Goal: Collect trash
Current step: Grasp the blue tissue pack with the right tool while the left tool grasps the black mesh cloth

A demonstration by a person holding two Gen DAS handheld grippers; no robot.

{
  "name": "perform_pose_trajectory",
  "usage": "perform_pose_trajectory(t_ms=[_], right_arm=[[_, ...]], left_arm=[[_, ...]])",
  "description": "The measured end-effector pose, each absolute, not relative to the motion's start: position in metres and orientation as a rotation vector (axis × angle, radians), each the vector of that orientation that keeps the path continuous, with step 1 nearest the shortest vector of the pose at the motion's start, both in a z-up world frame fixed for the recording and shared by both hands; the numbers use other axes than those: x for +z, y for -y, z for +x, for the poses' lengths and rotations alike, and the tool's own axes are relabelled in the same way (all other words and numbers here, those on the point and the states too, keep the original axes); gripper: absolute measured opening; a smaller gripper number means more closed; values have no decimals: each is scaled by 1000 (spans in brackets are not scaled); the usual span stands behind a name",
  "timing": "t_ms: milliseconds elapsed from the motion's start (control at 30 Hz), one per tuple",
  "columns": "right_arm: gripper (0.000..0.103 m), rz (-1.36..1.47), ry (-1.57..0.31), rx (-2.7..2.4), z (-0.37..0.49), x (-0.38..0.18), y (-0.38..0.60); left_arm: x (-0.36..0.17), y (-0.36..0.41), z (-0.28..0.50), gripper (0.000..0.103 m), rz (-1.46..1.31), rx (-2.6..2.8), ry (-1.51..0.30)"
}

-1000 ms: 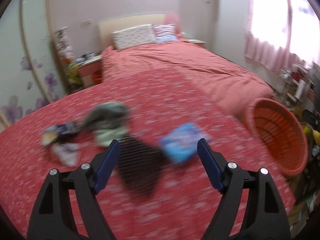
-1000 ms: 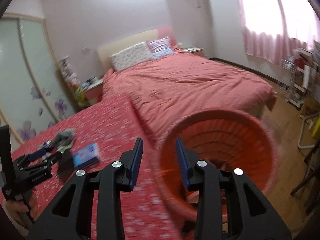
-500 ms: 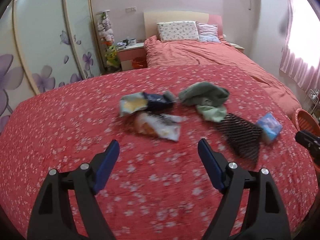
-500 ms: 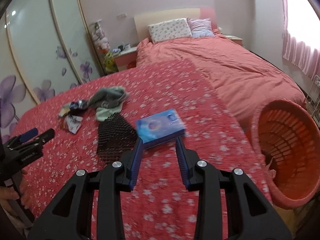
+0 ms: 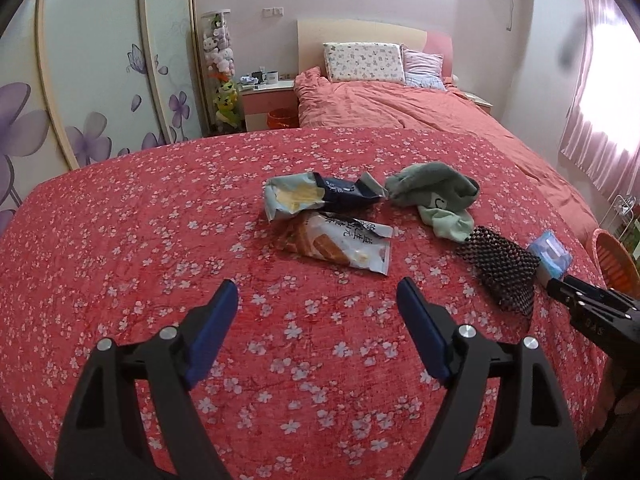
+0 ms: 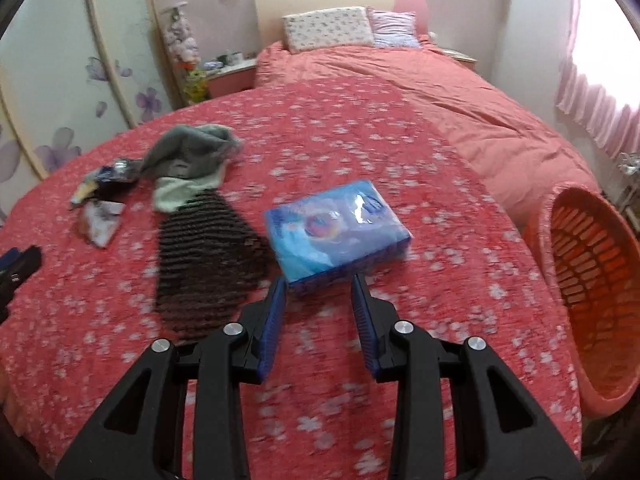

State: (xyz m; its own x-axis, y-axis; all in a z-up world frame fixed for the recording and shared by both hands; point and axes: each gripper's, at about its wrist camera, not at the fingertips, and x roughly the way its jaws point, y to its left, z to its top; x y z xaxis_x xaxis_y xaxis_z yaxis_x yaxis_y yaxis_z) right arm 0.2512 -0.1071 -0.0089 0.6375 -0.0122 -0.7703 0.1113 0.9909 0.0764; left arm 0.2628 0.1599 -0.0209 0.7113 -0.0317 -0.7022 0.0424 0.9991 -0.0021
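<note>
On the red flowered bedspread (image 5: pixel 160 240), beyond the tips of the left gripper (image 5: pixel 316 296), lies a clear snack wrapper (image 5: pixel 340 242) with dark printed characters too small to read, and just behind it, touching, a crumpled pale-blue and dark-navy wrapper (image 5: pixel 316 196). The left gripper's jaws stand wide apart with nothing between them, hovering over bare cloth short of the wrappers. Toward the spread's right side a grey-green sock bundle (image 5: pixel 436 196) bears a small dark mark that cannot be made out, and a dark mesh cloth (image 5: pixel 504 268) lies against it. A blue packet (image 6: pixel 336 228) rests near the right edge of the bedspread, directly ahead of the right gripper (image 6: pixel 318 284), whose blue fingers (image 6: pixel 276 312) flank the packet's near corner; the jaws are partly apart and not pressing on it, with nothing held. The packet's printing, a round coloured emblem and white lettering, is smeared by blur in the right wrist view, and in the left wrist view only part of it shows behind the mesh cloth. An orange slatted basket (image 6: pixel 592 280) stands off the bed's right edge, cut by the frame. The right gripper's black tip pokes into the left wrist view at the right edge, and the left gripper's tip shows at the left edge of the right wrist view.
</note>
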Motion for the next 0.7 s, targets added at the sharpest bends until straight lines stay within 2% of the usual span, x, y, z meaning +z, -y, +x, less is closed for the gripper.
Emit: perform_pose_trajectory(t_ms=[167, 400, 533, 633, 700], right_arm=[[35, 178, -860, -232, 252, -7, 144], [35, 266, -808, -151, 252, 7, 152], [50, 312, -827, -138, 270, 1, 145], [57, 348, -836, -148, 282, -3, 141], [57, 351, -833, -173, 288, -4, 137]], left_arm=[[-23, -159, 265, 80, 6, -48, -784], [-25, -153, 267, 80, 0, -64, -787], [-25, -149, 266, 81, -2, -75, -785], [-25, -149, 265, 81, -2, -80, -785], [-25, -148, 265, 81, -4, -82, -787]])
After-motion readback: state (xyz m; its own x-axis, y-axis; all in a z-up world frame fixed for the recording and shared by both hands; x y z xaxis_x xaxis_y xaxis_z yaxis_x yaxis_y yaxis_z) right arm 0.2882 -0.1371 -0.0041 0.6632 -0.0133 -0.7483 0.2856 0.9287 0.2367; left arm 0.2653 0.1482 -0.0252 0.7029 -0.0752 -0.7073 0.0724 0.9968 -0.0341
